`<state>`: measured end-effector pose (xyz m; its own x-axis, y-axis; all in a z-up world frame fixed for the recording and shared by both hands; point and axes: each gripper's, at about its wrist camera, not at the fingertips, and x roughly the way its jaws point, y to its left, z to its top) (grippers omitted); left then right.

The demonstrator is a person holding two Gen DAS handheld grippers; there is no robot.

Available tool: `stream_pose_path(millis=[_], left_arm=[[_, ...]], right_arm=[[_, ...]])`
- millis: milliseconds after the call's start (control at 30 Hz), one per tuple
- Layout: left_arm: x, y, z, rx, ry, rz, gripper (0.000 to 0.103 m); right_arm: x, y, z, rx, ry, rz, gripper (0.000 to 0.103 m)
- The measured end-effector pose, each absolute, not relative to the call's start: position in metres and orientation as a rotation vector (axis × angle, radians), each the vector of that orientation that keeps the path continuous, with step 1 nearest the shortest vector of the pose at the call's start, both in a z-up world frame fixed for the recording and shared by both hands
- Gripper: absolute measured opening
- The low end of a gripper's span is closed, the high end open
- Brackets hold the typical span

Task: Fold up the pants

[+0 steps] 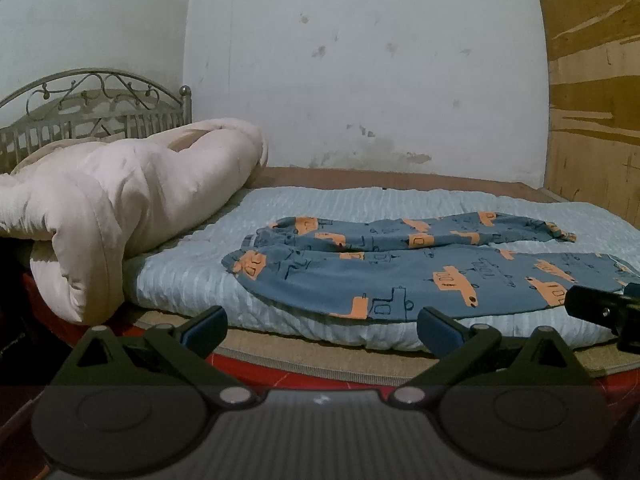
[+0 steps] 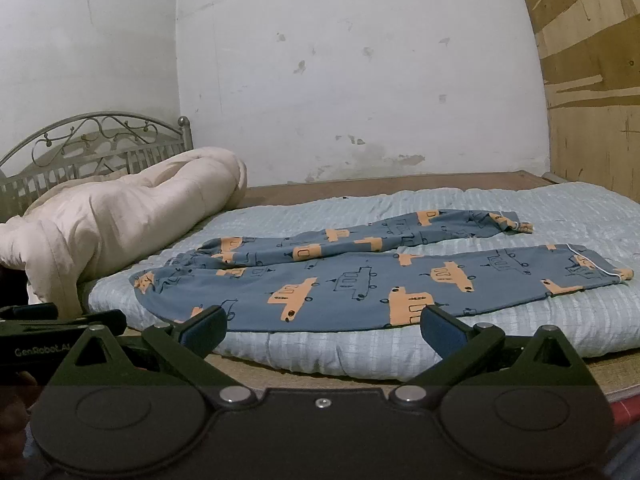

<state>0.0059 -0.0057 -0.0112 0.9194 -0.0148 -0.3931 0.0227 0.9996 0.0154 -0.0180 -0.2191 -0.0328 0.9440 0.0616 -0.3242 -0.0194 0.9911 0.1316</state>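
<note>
Lying flat, pants near quilt front edge, prob.

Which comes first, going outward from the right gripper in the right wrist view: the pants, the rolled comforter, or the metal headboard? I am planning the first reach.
From the right gripper, jaws open:
1. The pants, straight ahead on the light blue mattress pad.
2. The rolled comforter, farther back on the left.
3. The metal headboard, behind the comforter at the far left.

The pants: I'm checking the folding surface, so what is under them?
The pants lie spread on a light blue quilted pad atop a woven mat. What is directly beneath the fabric is covered.
</note>
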Motion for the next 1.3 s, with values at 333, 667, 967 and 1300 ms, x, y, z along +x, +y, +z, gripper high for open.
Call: stream_pose_path(millis=[333,667,967,1300], left_arm=[[0.0053,-0.0054,-0.0115,0.019,0.406,-0.021,0.102],[0.0049,-0.0062,-0.012,0.02,0.408,-0.021,0.102],[0.0047,-0.0066,-0.0124,0.02,0.409,-0.022,0.102],[0.0043,-0.0073,-0.0133,0.02,0.411,-0.021,0.102]], right_arm=[[-0.0187,-0.2187,-0.0331,0.13,0.341,0.04,0.102],[-0.0181,-0.2186,-0.0332,0.13,0.343,0.039,0.102],[-0.0182,-0.2182,-0.0332,0.132,0.345,0.039,0.102],[-0.0169,-0.2189,-0.0343,0.132,0.347,0.039,0.102]])
